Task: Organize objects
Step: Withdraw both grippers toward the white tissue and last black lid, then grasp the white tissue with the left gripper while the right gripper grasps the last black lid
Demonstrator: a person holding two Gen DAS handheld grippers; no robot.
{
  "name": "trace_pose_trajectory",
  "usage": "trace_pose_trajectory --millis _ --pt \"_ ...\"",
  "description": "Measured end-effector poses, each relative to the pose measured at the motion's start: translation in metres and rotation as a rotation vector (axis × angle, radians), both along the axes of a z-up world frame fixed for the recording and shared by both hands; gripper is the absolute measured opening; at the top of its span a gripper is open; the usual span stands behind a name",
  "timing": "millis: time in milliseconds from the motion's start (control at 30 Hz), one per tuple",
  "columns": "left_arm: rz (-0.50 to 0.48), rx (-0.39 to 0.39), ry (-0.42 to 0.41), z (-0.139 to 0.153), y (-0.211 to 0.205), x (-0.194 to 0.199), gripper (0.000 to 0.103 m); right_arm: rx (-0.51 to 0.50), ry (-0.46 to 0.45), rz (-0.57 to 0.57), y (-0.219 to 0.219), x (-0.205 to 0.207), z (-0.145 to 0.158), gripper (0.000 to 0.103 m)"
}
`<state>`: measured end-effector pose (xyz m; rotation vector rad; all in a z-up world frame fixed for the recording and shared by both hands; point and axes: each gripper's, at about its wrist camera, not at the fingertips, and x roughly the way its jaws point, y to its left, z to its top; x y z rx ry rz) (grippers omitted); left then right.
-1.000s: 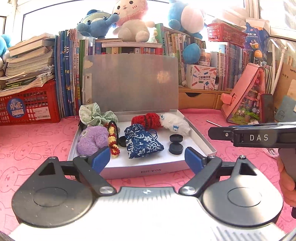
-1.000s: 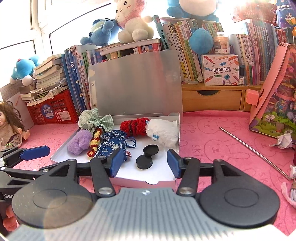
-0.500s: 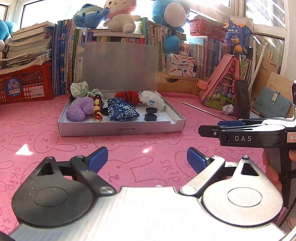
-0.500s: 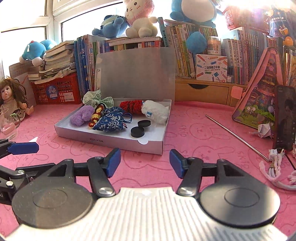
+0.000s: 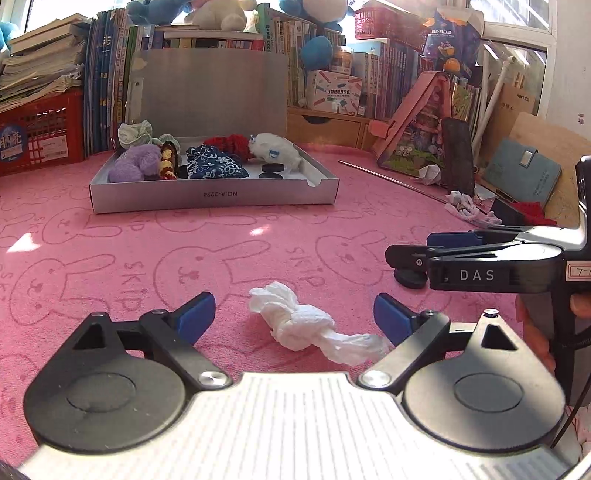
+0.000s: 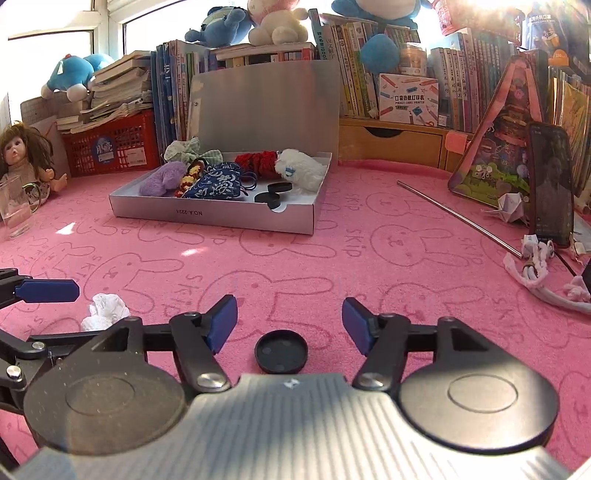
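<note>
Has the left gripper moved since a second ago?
Yes. The left gripper has backed away from the open box, which looks farther off; a white tissue lies between its jaws.

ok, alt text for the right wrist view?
The open right gripper hovers over a black round cap lying on the pink bunny-print cloth, nothing held. Behind sits an open white box of small fabric items; a crumpled white tissue lies left.

Strong daylight floods in from the windows [image 6: 55,18] behind the bookshelf [image 5: 332,74], blowing out the upper corners with glare. Small sun patches dot the pink mat [image 5: 258,232]. Both views are sharp, with fisheye bending and dark vignetting at the edges.
</note>
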<state>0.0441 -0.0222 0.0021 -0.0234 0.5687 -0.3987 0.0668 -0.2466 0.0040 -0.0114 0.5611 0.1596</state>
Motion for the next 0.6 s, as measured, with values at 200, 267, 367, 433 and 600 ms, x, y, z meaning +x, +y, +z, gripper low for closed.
trace_pose_trajectory --millis 200,267,367,433,600 --pt "0.024 -0.012 0.033 -0.008 0.001 0.003 0.095 -0.02 -0.002 -0.016 0.005 -0.004 -0.008 0.077" --pt "0.029 -0.009 0.026 -0.009 0.0 0.003 0.095 -0.035 0.001 -0.017 0.007 -0.004 -0.009 0.077" --pt "0.039 -0.013 0.022 -0.009 -0.001 0.002 0.095 -0.049 0.008 -0.02 0.009 -0.004 -0.01 0.077" --pt "0.045 -0.021 0.022 -0.009 0.0 0.002 0.095 -0.055 0.017 -0.023 0.01 -0.003 -0.011 0.077" --pt "0.078 -0.072 0.02 -0.002 0.007 -0.004 0.093 -0.061 0.046 -0.009 0.011 -0.007 -0.011 0.076"
